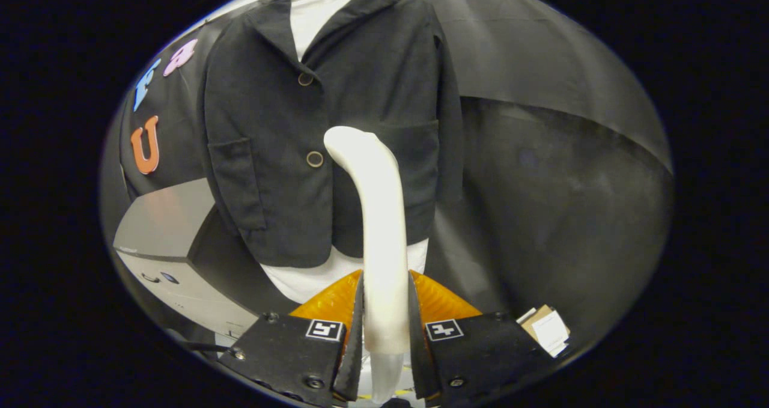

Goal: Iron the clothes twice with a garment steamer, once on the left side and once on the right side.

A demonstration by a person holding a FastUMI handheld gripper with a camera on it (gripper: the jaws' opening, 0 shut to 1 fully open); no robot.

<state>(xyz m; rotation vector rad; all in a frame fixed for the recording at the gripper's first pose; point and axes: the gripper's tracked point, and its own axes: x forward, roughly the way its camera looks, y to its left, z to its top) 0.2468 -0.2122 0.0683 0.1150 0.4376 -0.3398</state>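
A dark jacket (354, 95) hangs on a hanger over a white shirt (312, 11), facing me, with two round buttons down its front. My gripper (386, 312) is shut on the white handle of the garment steamer (378, 216), both fingers pressing its sides. The steamer rises ahead of the fingers and curves at its top toward the jacket. Its head (345, 140) sits just right of the lower button (314, 158), at mid-height of the jacket's front. Whether the head touches the cloth I cannot tell.
A grey box-like machine (162, 228) stands at the lower left beside the jacket. Black cloth (541, 125) drapes behind and to the right. A small cardboard tag (547, 330) lies near the right finger.
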